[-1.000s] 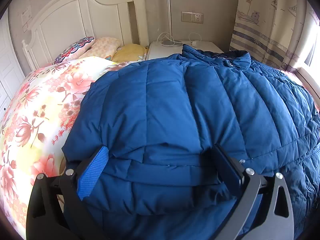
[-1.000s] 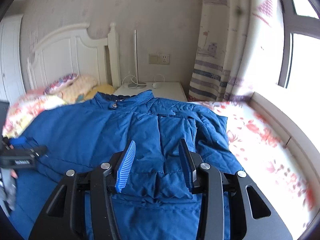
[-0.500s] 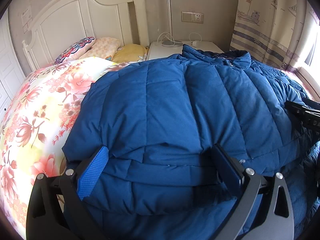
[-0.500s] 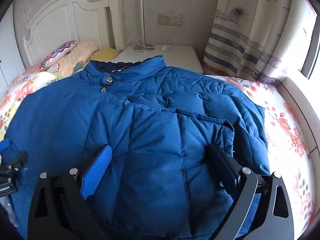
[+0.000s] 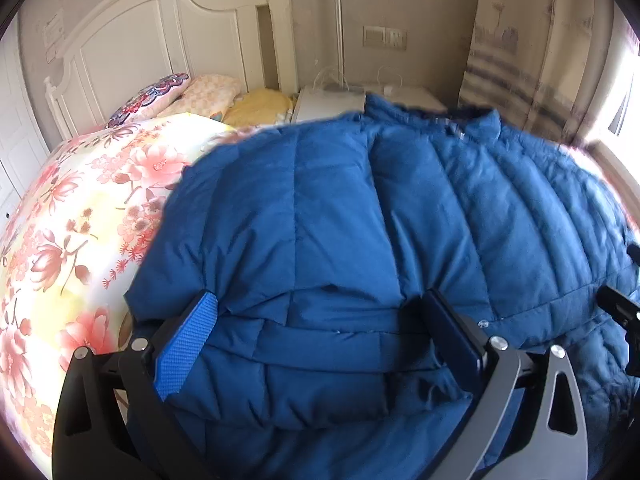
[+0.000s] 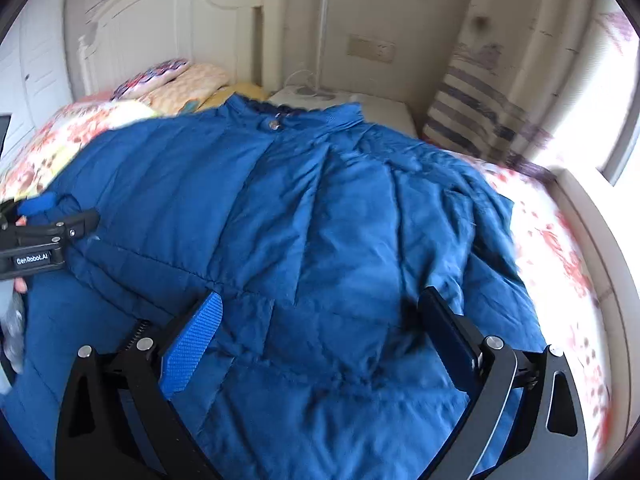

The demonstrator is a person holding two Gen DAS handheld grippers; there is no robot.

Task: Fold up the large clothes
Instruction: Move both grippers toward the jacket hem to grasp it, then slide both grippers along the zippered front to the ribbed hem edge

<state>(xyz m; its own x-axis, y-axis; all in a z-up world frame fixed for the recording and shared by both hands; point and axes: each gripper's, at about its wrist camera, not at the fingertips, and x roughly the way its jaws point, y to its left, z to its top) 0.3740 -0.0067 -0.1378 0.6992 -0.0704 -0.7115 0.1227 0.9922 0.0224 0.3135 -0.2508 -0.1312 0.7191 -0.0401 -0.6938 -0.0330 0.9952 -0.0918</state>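
Blue quilted jacket [image 5: 400,216] lying spread over the bed [image 5: 80,208], collar [image 6: 280,114] toward the headboard [image 5: 160,40]. Both sleeves appear folded in across the body, so the side folds are judged done; the lengthwise fold of hem toward collar is judged still to come. Left hand-held gripper [image 5: 320,328]: jaws spread wide, straddling the folded left sleeve cuff without pinching it. Right hand-held gripper [image 6: 316,328]: jaws likewise spread wide over the padded cloth on the jacket's right side, gripping nothing. A nightstand [image 6: 384,108] and a striped curtain [image 6: 480,112] stand beyond the collar.
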